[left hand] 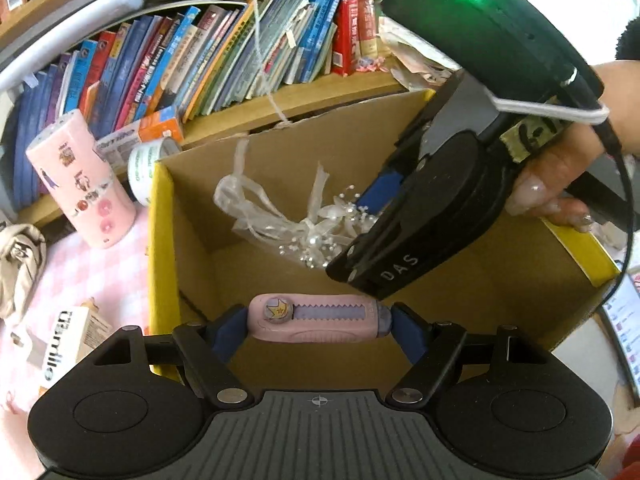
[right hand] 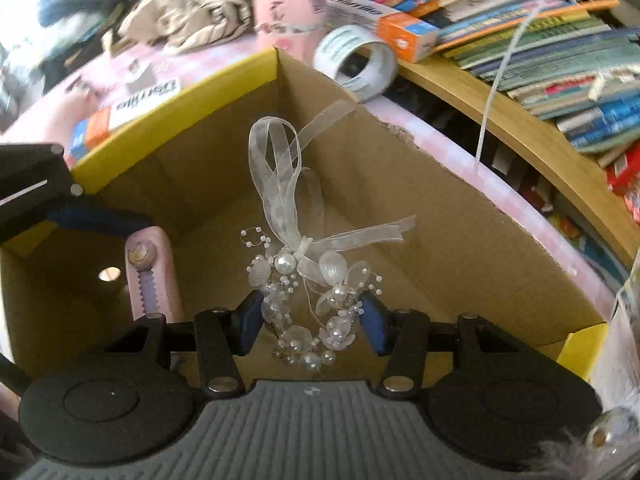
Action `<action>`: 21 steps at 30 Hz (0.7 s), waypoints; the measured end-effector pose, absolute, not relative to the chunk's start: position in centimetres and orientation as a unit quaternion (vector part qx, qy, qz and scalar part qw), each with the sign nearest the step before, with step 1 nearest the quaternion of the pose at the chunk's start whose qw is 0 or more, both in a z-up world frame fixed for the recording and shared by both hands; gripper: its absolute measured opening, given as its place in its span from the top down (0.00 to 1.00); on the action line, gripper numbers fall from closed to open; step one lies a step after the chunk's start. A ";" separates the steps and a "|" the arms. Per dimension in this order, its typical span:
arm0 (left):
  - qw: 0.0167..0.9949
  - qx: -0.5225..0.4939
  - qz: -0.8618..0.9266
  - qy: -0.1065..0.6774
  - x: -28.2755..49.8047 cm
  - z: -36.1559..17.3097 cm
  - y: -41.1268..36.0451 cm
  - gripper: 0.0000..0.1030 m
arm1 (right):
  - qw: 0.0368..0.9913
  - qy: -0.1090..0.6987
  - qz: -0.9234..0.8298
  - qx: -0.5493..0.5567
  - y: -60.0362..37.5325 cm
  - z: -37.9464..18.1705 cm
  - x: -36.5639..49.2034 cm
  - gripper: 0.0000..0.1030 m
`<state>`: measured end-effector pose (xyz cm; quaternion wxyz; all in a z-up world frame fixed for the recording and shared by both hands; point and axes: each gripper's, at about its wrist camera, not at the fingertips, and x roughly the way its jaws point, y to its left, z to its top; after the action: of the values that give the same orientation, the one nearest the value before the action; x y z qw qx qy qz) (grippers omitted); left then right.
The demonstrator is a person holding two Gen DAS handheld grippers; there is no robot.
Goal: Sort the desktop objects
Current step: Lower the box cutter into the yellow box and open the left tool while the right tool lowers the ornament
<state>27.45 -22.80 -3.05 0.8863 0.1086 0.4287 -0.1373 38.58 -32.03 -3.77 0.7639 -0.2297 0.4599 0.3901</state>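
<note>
Left claw (left hand: 318, 318) clamps the pink utility knife (left hand: 318, 317) end to end, low inside the open cardboard box (left hand: 160, 248) on the desk; right claw (right hand: 310, 322) grips the pearl-and-ribbon corsage (right hand: 308, 280) over the same box. Step: drop-off. Next: open both, withdraw clear of the walls.

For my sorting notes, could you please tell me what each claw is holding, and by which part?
The left claw clamps the pink utility knife end to end. The right claw grips the pearl-and-ribbon ornament by its beaded ring.
</note>
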 end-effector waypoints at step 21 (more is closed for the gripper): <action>0.880 0.144 -0.128 0.435 27.3 -2.8 -22.9 0.23 | 0.746 0.482 0.364 -0.281 -29.9 -5.2 38.5 0.51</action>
<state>27.34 -22.91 -2.78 0.8797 0.1439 0.4348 -0.1277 38.55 -29.90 -5.20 0.7458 -0.2809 0.4823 0.3637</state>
